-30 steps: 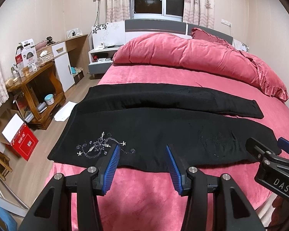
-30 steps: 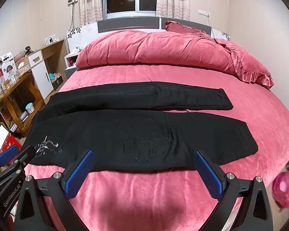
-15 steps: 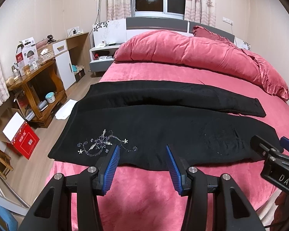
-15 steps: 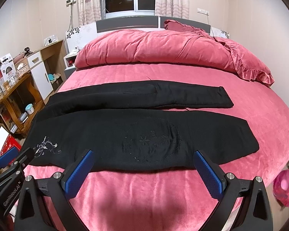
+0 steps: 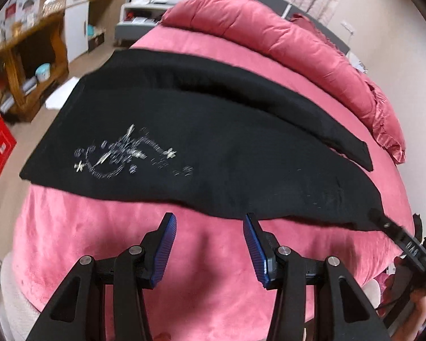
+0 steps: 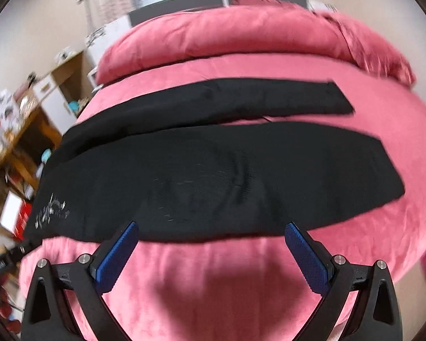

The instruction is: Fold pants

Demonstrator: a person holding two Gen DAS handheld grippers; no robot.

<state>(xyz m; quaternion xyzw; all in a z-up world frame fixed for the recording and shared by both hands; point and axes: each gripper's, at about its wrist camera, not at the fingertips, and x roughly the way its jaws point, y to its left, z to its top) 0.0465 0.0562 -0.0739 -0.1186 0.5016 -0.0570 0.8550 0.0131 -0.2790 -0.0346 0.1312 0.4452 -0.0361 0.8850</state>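
Reading "DAS" — right gripper [image 5: 383, 221] beside pants [image 5: 213, 147].

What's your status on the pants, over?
Left gripper and right gripper open, empty, short of the near hem. Black pants flat on the pink bed, unfolded. Nothing in the way.

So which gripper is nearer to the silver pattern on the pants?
Left. The left gripper hangs just below the silver pattern; the right gripper is further along the pants.
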